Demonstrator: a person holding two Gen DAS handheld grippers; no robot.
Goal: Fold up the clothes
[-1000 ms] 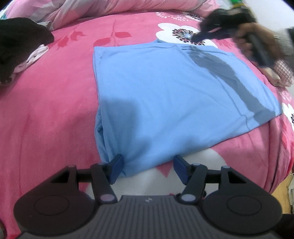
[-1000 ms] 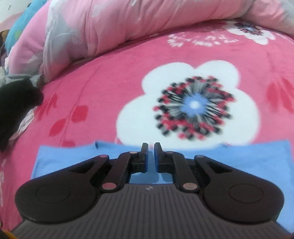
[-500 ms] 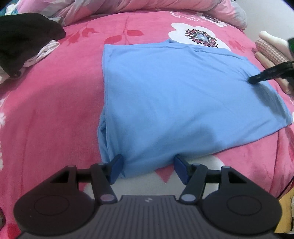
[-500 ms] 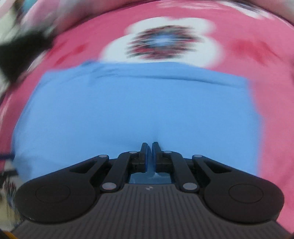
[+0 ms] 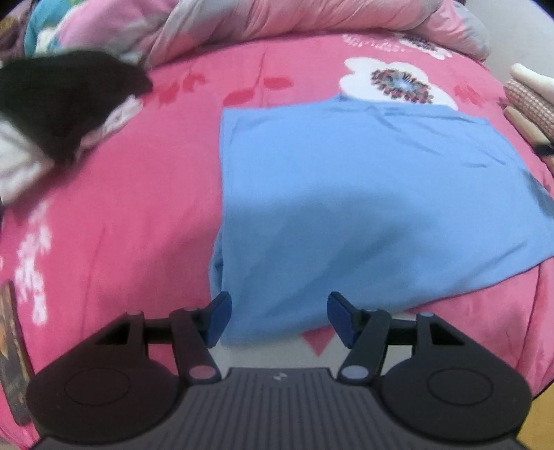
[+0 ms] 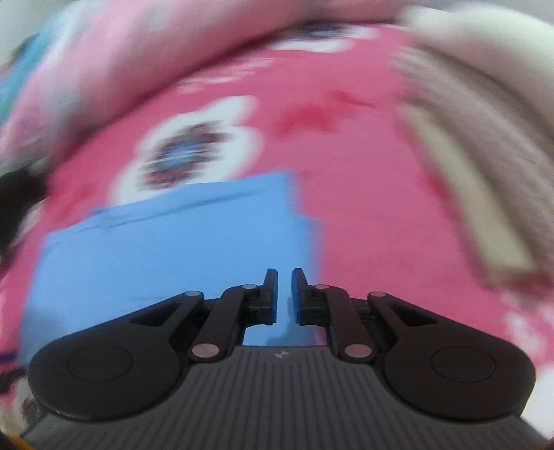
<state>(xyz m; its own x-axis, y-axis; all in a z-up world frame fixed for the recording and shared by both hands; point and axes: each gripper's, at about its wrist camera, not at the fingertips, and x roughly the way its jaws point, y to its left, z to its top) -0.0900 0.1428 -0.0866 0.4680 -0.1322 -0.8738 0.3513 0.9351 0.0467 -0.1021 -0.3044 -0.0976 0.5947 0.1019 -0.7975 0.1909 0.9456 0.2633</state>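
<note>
A light blue shirt (image 5: 363, 194), folded into a flat rectangle, lies on the pink flowered bedspread (image 5: 121, 225). My left gripper (image 5: 277, 316) hovers open over its near edge; that edge lies between the blue pads, which do not press on it. In the blurred right wrist view my right gripper (image 6: 284, 294) is over the right edge of the blue shirt (image 6: 173, 249). Its jaws are opening, with a narrow gap and nothing between them.
A black garment (image 5: 62, 104) lies on white cloth at the far left. A bunched pink quilt (image 5: 277, 20) runs along the back. A stack of folded beige and checked clothes (image 6: 484, 138) sits at the right edge of the bed.
My right gripper swept from the shirt's far collar edge across it to its right side. The left gripper rose a little and tilted up, showing more of the bed.
</note>
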